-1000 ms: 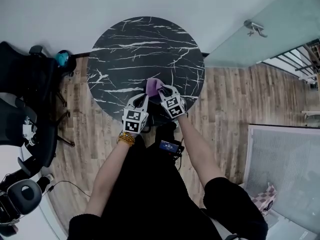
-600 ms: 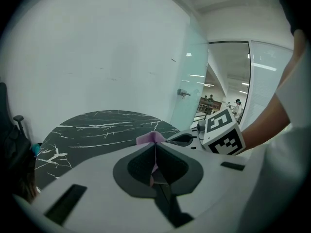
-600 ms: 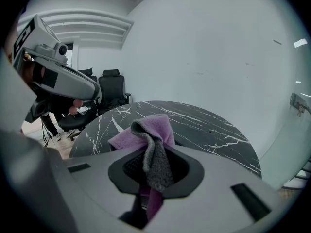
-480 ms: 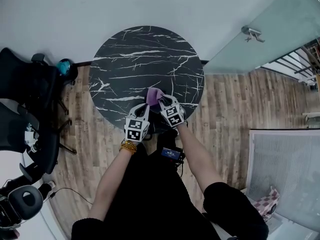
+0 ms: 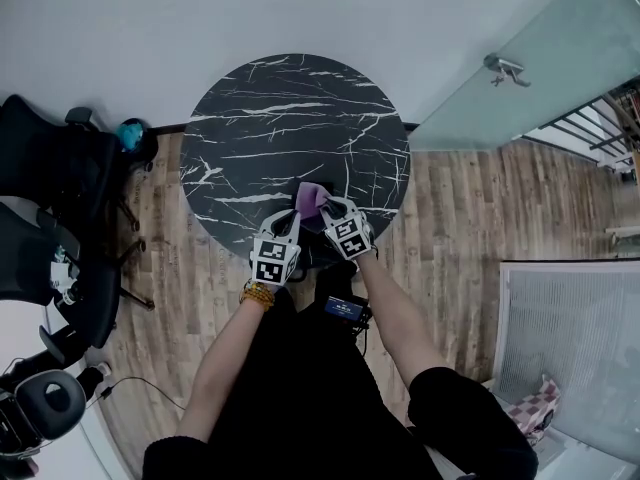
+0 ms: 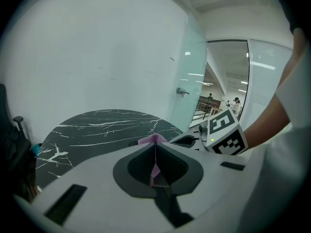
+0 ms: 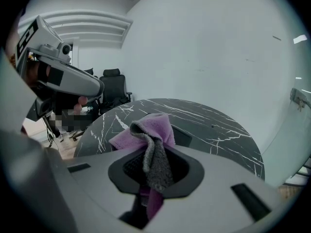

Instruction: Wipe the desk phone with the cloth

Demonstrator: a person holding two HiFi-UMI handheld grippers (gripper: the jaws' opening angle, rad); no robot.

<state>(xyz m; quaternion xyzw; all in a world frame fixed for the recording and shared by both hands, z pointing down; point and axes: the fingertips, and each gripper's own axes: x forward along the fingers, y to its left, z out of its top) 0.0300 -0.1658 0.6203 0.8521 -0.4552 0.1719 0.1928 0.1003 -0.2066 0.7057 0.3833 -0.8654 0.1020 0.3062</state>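
A purple cloth (image 5: 311, 198) hangs between both grippers at the near edge of the round black marble table (image 5: 290, 118). My left gripper (image 5: 290, 220) is shut on a thin edge of the cloth (image 6: 154, 159). My right gripper (image 5: 329, 209) is shut on a thicker fold, purple on one face and grey on the other (image 7: 154, 152). The grippers sit close together, left beside right. Just beyond the cloth, a dark flat shape (image 7: 182, 136) lies on the table. I cannot tell whether it is the desk phone.
Black office chairs (image 5: 55, 183) stand to the left of the table on the wood floor. A glass door with a metal handle (image 5: 503, 68) is at the right. A white wall runs behind the table. A small device (image 5: 342, 309) hangs at the person's waist.
The view has shifted a little. Both grippers stay at the table's near edge, holding the cloth between them.
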